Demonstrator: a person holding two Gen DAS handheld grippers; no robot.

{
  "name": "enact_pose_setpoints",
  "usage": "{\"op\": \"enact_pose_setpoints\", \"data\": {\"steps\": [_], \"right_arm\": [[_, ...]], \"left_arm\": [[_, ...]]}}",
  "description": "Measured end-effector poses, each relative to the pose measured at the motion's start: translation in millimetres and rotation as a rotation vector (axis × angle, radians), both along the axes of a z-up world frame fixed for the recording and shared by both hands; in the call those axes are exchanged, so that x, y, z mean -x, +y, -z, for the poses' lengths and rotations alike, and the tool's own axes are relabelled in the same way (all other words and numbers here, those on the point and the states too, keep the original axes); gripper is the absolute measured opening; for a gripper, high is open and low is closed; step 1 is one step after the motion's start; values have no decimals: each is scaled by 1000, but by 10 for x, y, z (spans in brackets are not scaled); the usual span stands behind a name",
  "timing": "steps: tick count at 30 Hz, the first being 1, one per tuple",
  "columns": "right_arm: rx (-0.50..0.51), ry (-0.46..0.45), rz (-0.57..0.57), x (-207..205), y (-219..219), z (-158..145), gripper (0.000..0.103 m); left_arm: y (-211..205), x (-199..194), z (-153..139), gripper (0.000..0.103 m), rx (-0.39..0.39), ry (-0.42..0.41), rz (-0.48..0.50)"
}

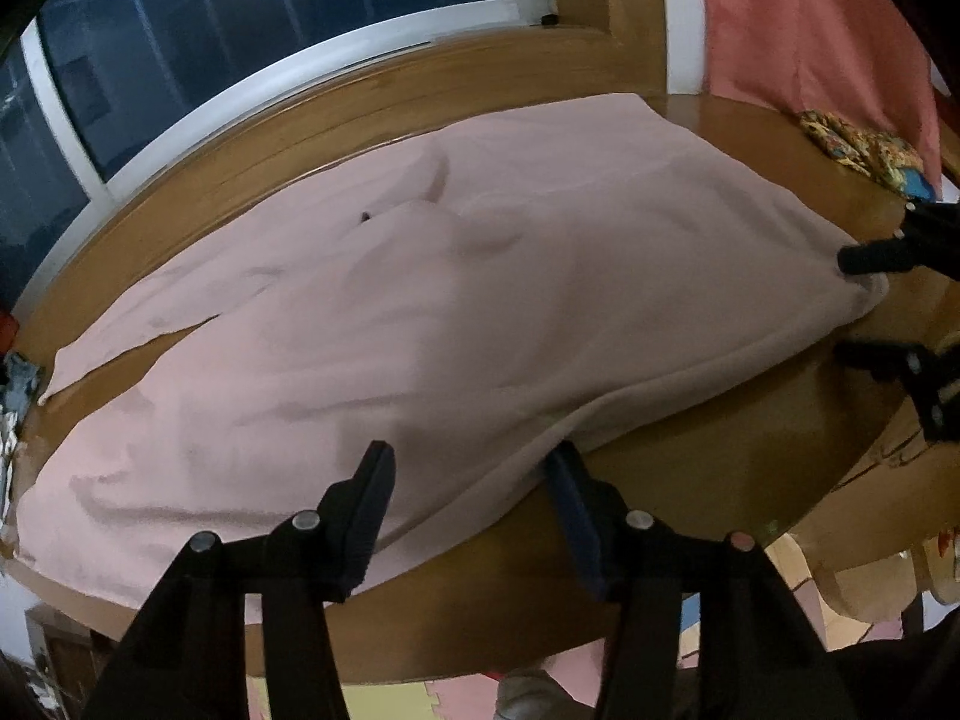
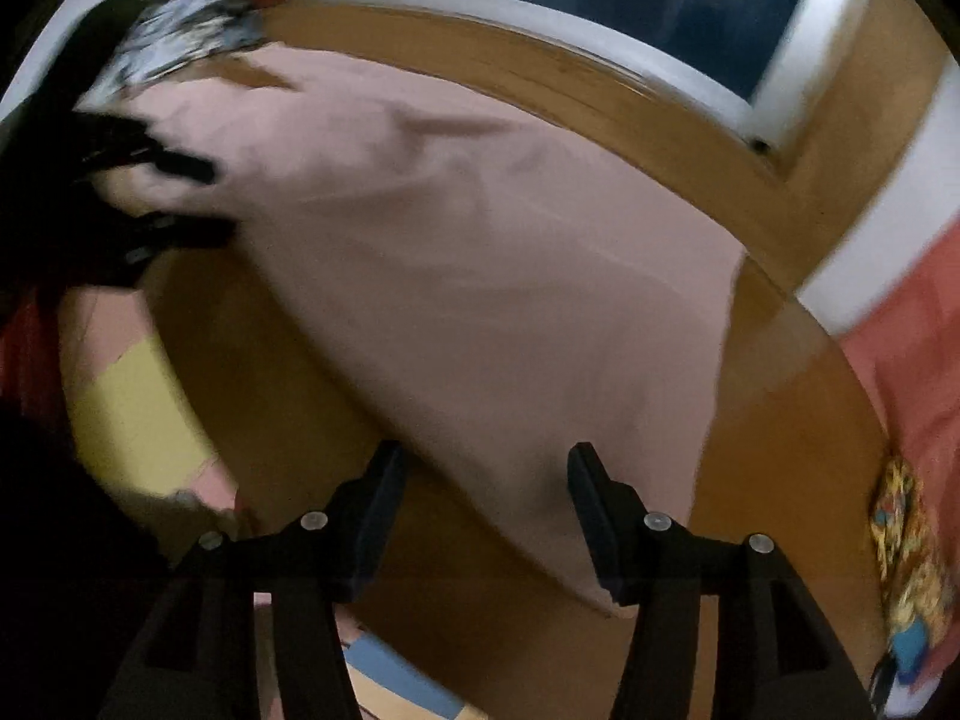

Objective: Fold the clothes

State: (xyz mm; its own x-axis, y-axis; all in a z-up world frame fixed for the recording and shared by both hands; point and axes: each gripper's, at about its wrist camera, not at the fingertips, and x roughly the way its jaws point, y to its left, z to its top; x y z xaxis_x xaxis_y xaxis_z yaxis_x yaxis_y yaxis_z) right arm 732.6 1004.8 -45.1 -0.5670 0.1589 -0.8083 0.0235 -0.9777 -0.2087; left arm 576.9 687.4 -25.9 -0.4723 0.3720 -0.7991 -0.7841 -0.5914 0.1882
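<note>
A: Left wrist view?
B: A pink garment, soft and creased, lies spread on the round wooden table. Beyond it, a window; at its far right, a patterned cloth. The left hand-held gripper stands open over its near hem.
A: Right wrist view?
B: Blurred. The right hand-held gripper is open over the garment's near corner, gripping nothing. A coral curtain hangs right of it.

The garment lies spread on the table, in front of the window. The left gripper is at its near edge, the right gripper at its right corner. A patterned cloth lies farther right.
</note>
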Motion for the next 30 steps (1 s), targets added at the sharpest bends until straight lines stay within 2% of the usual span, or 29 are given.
{"op": "enact_pose_setpoints", "data": {"steps": [1, 2, 3, 4, 5, 6, 7, 11, 15, 19, 22, 25, 28, 30], "right_arm": [[26, 11, 24, 32, 72, -1, 42], [55, 19, 45, 51, 130, -5, 9], [89, 26, 62, 53, 172, -15, 4], [123, 33, 79, 56, 213, -24, 4], [146, 51, 89, 42, 246, -61, 3], [156, 76, 88, 11, 259, -131, 3], [163, 94, 86, -17, 259, -199, 3], [198, 139, 70, -92, 331, -428, 3], [243, 97, 55, -168, 333, -522, 3], [200, 67, 51, -213, 212, -651, 3], [163, 92, 55, -95, 255, -879, 3], [175, 123, 91, 74, 388, -1061, 3], [178, 125, 117, 383, 587, -1137, 3], [165, 100, 130, 659, 739, -1091, 3]], "left_arm": [[-14, 9, 7, 60, -5, 4, -9], [-26, 18, 13, 63, -10, 6, -16], [-34, 25, 17, 63, -18, 5, -18], [-41, 33, 21, 63, -27, 3, -19], [-48, 40, 22, 54, -34, -1, -19], [-51, 45, 15, 40, -38, -13, -14], [-53, 51, 8, 5, -43, -25, -9], [-118, 1, -126, 4, -59, -38, 29], [-293, -178, -378, 4, -39, -27, 73], [-405, -227, -707, 4, -46, -42, 76], [-291, -81, -1007, 4, -62, 3, 104], [-93, 138, -1260, 4, -75, 56, 140], [201, 468, -1364, 4, -63, 122, 189], [444, 730, -1334, 4, -45, 136, 215]]}}
